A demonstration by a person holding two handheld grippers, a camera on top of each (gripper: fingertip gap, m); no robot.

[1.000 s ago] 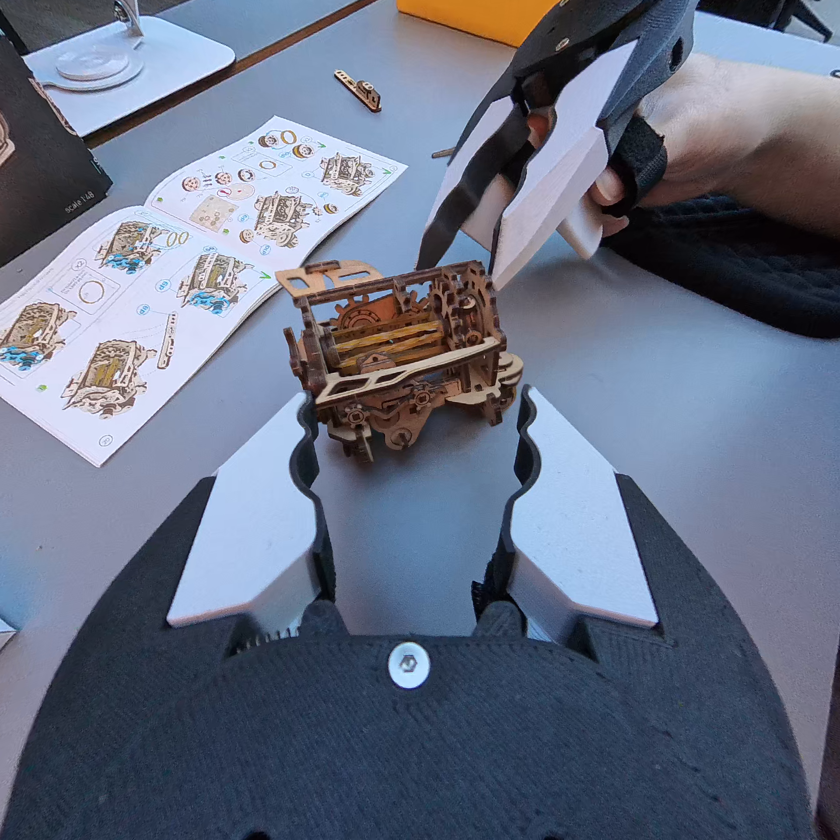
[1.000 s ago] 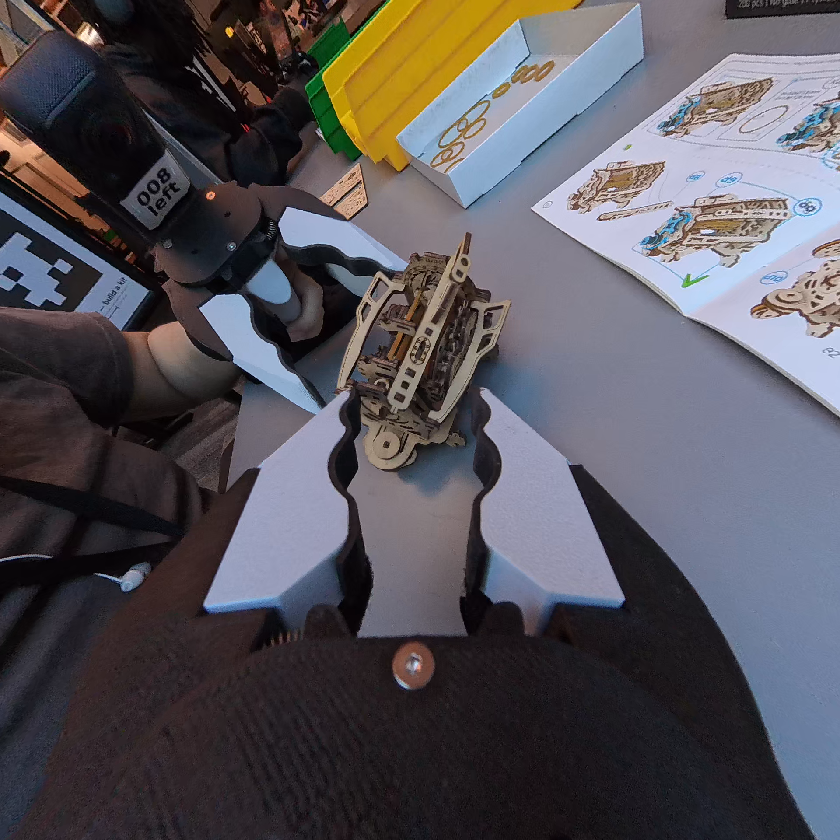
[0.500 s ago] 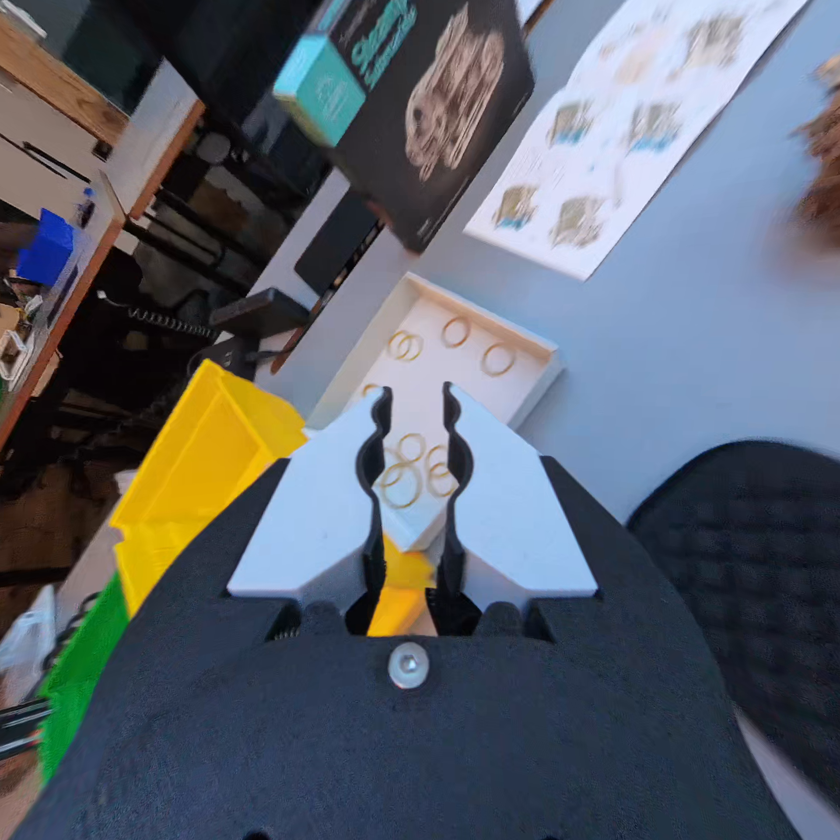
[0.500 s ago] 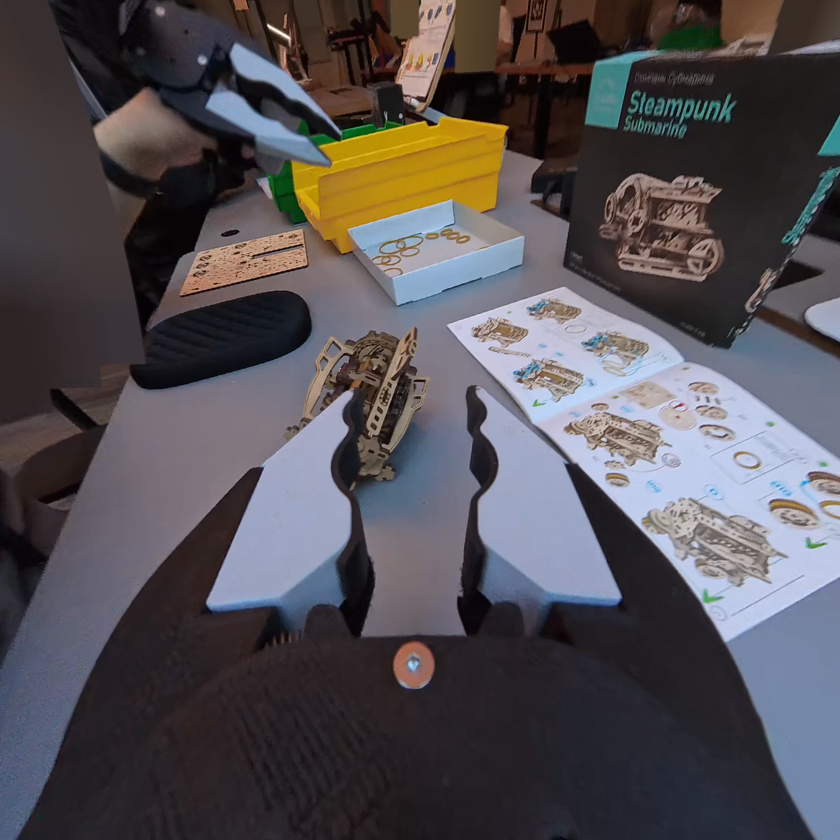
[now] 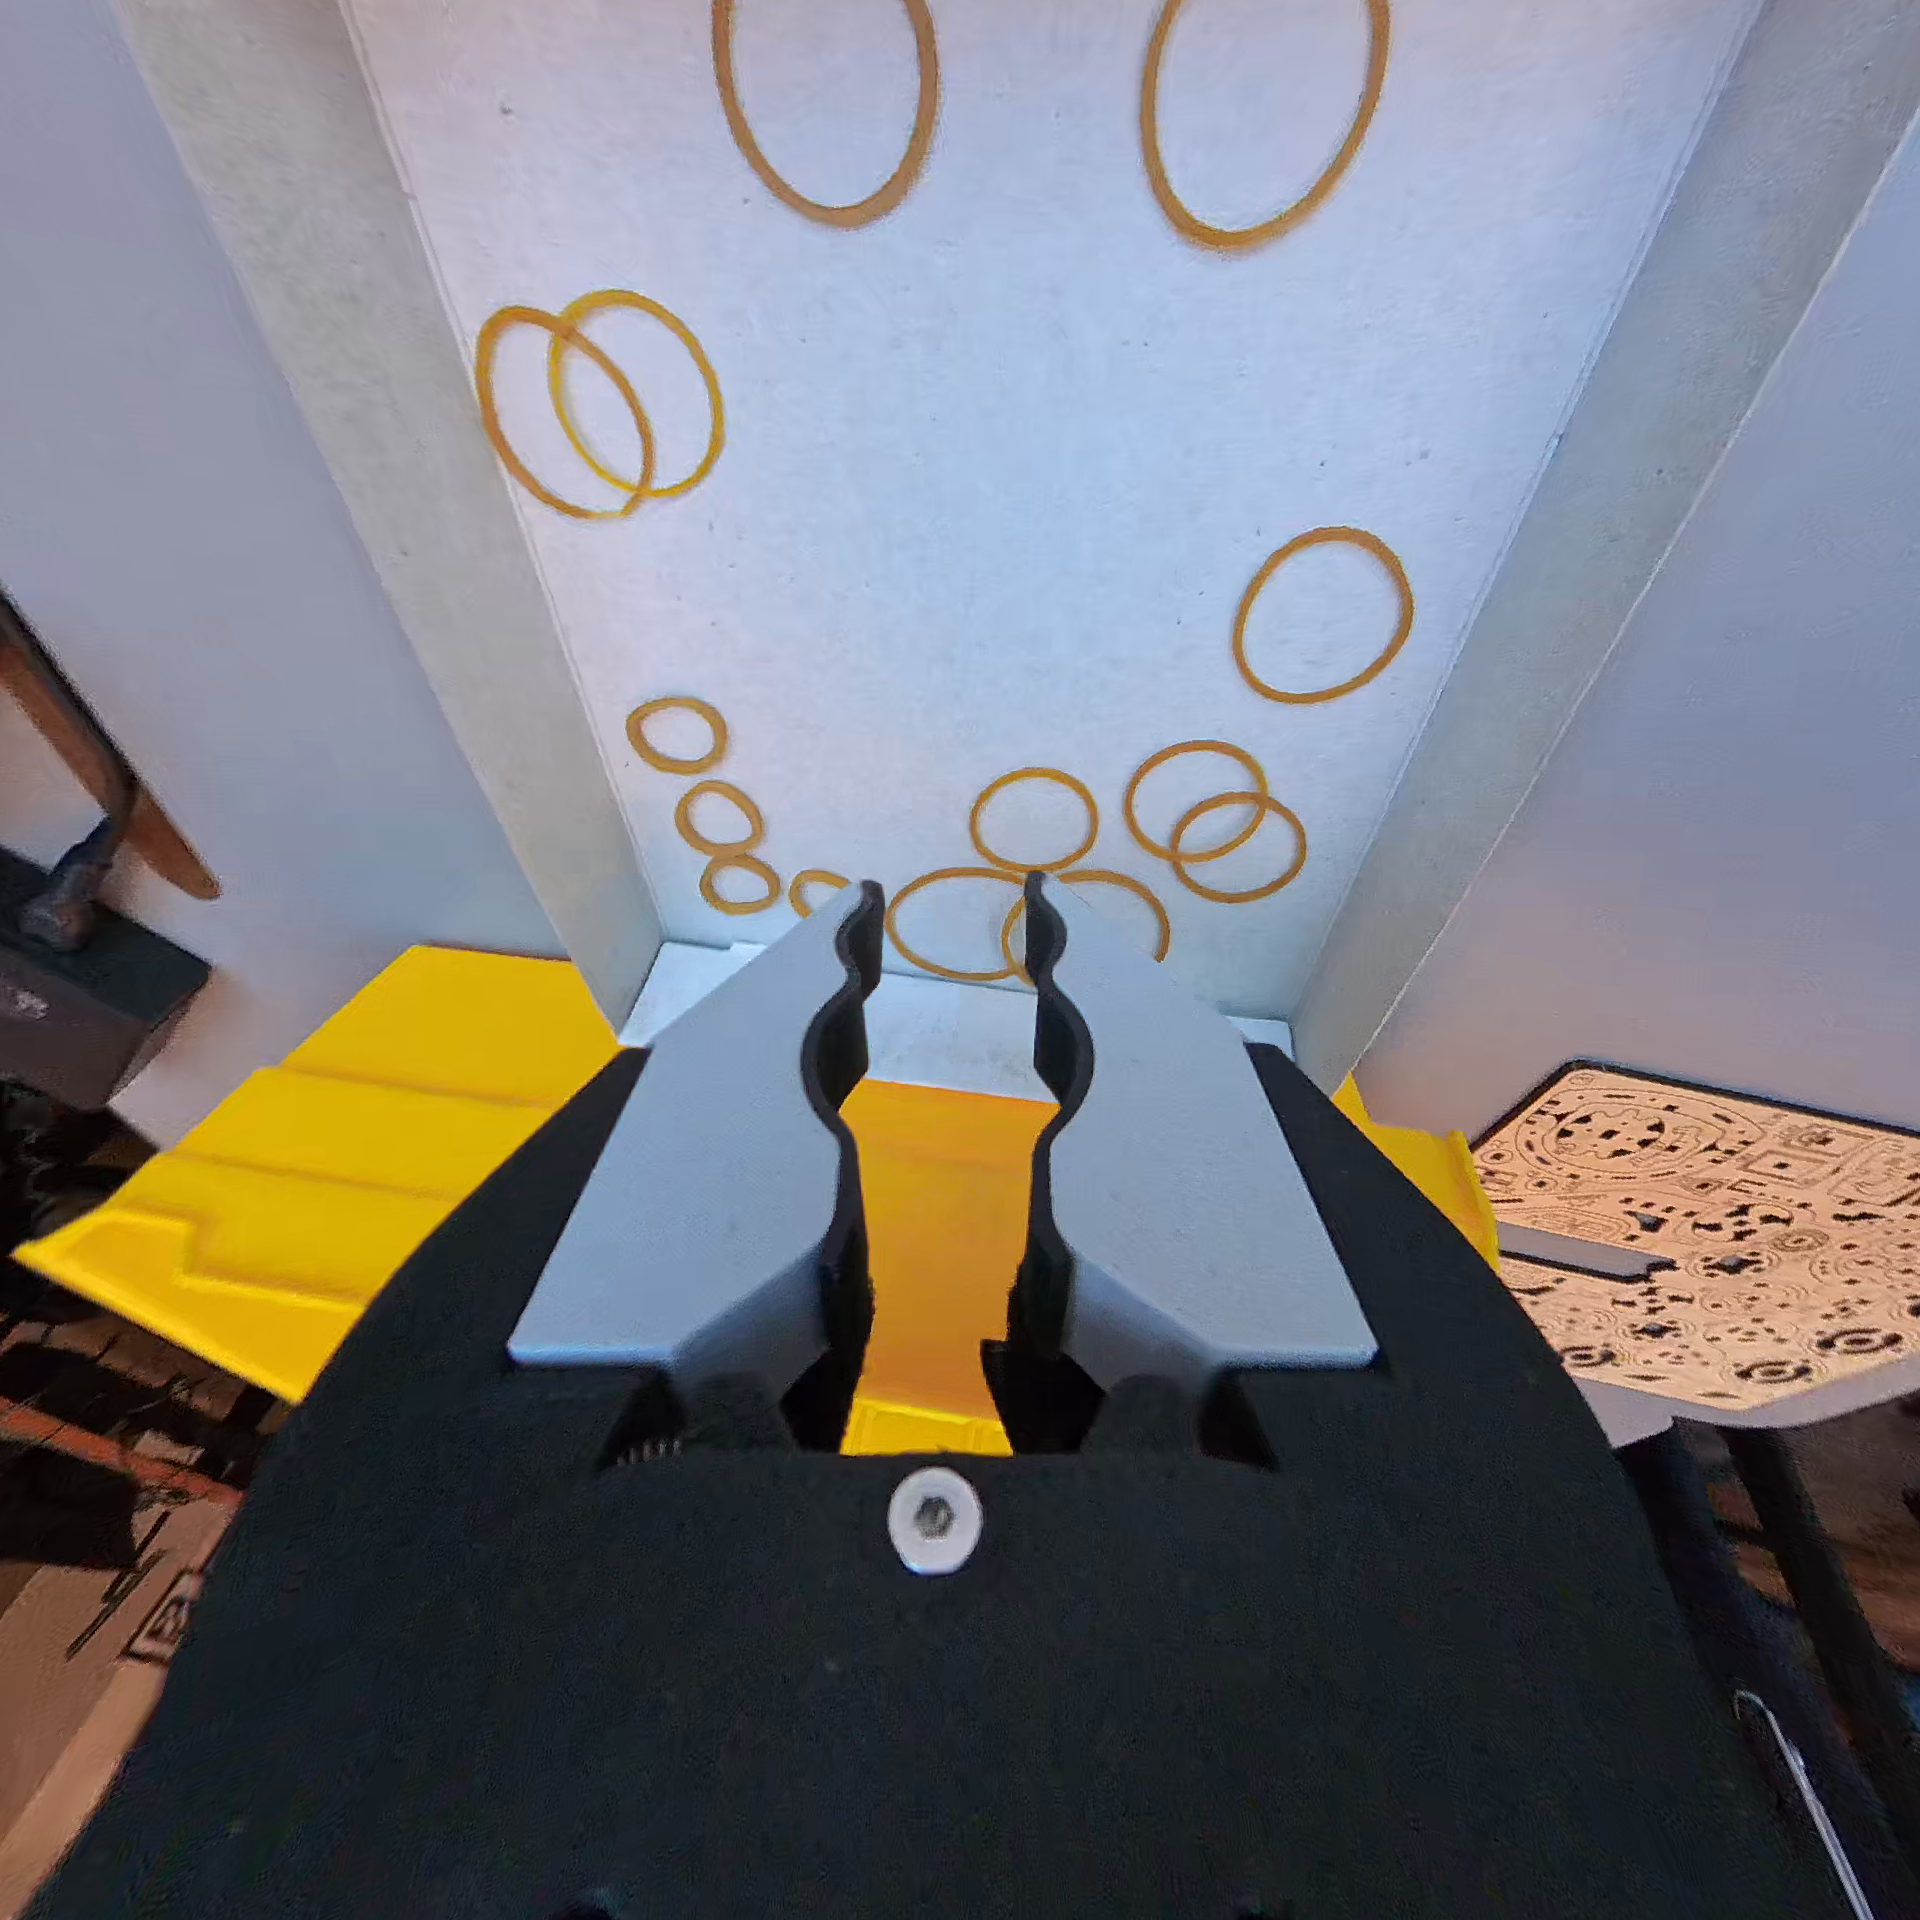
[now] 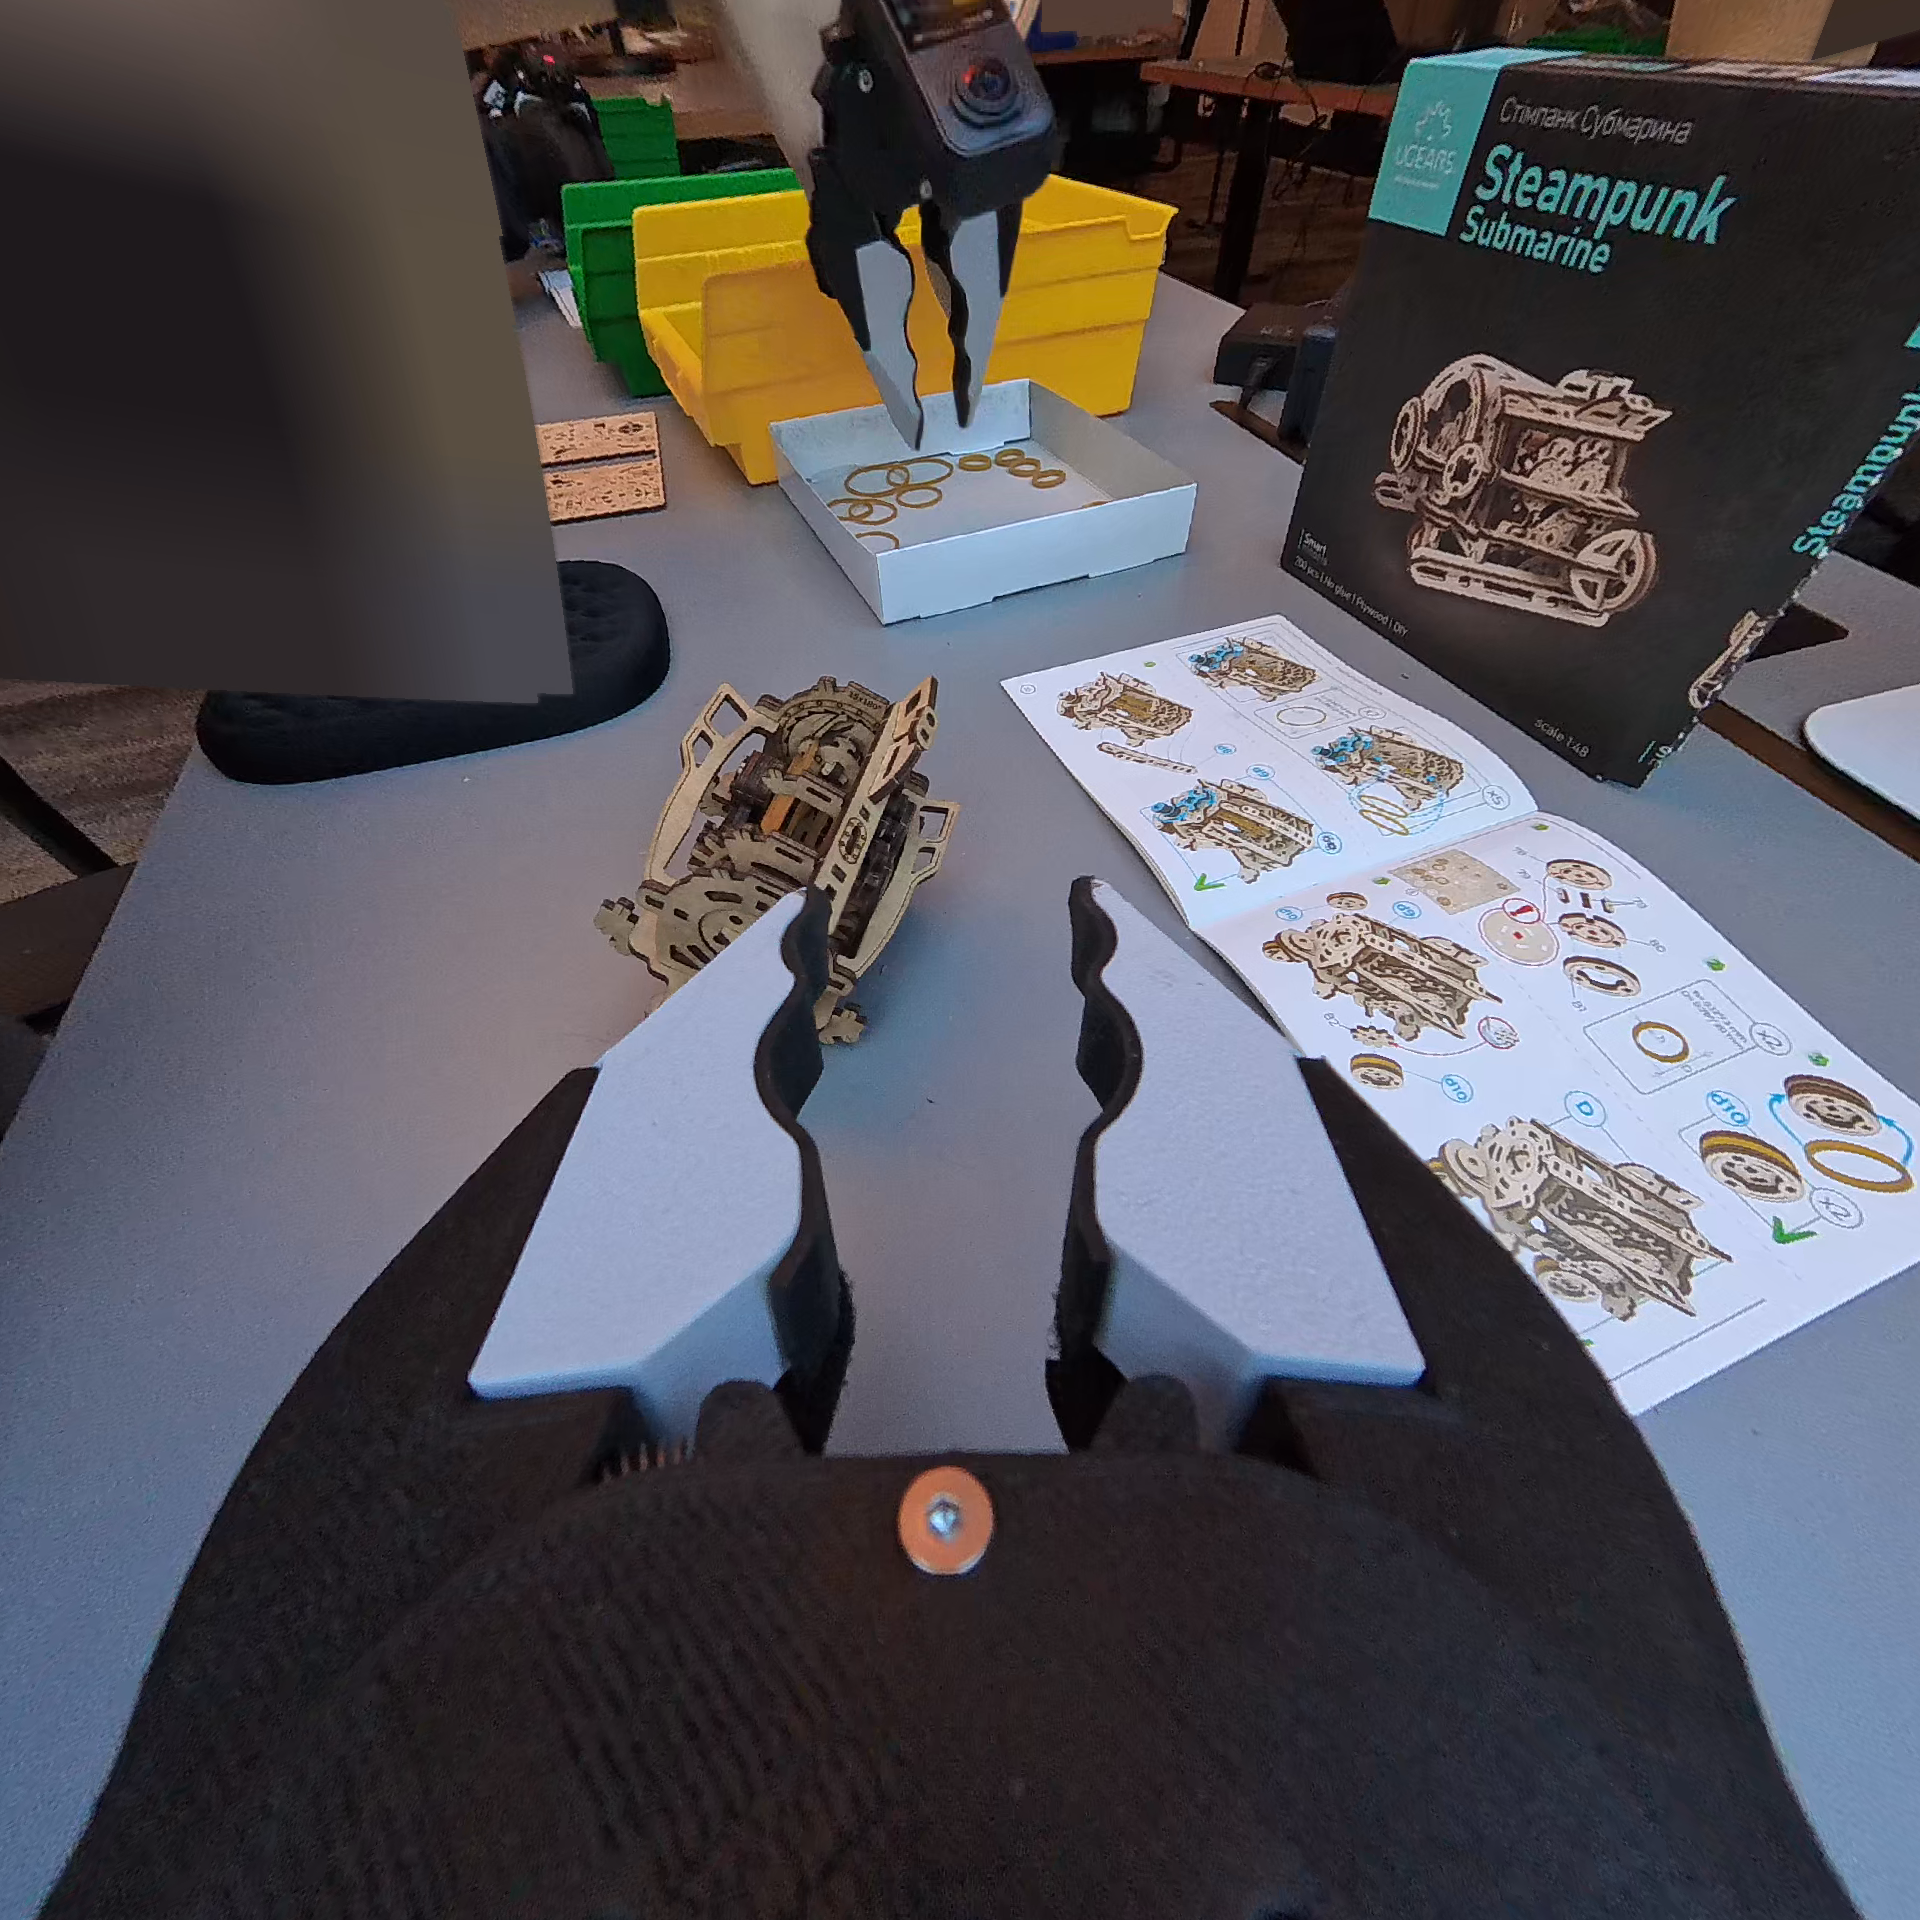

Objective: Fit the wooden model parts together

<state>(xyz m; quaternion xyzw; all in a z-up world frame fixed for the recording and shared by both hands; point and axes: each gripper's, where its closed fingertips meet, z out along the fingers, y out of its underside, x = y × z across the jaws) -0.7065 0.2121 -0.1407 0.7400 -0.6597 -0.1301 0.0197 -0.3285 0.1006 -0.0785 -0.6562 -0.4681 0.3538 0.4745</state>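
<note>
The part-built wooden model [image 6: 790, 831] lies on the grey table, just ahead and left of my right gripper [image 6: 942, 894], which is open and empty; its left fingertip overlaps the model's near edge in the view. My left gripper [image 5: 951, 894] is partly open and empty, pointing down into a white tray [image 5: 499, 582] of several tan rubber bands [image 5: 956, 925]. Its tips hover just above the bands nearest the tray's wall. The right wrist view shows the left gripper [image 6: 935, 416] over the same tray [image 6: 1039, 566].
An open instruction booklet [image 6: 1507, 997] lies right of the model, with the black kit box [image 6: 1600, 416] behind it. Yellow bins [image 6: 1070, 301] and green bins [image 6: 613, 239] stand behind the tray. A black pad [image 6: 436, 707] and wooden part sheets [image 6: 603, 468] lie to the left. Tip to tip, the grippers are about 40 centimetres apart.
My left gripper swung away from the model to the white tray, lowered over the rubber bands and narrowed. My right gripper pulled back from the model, which stays on the table.
</note>
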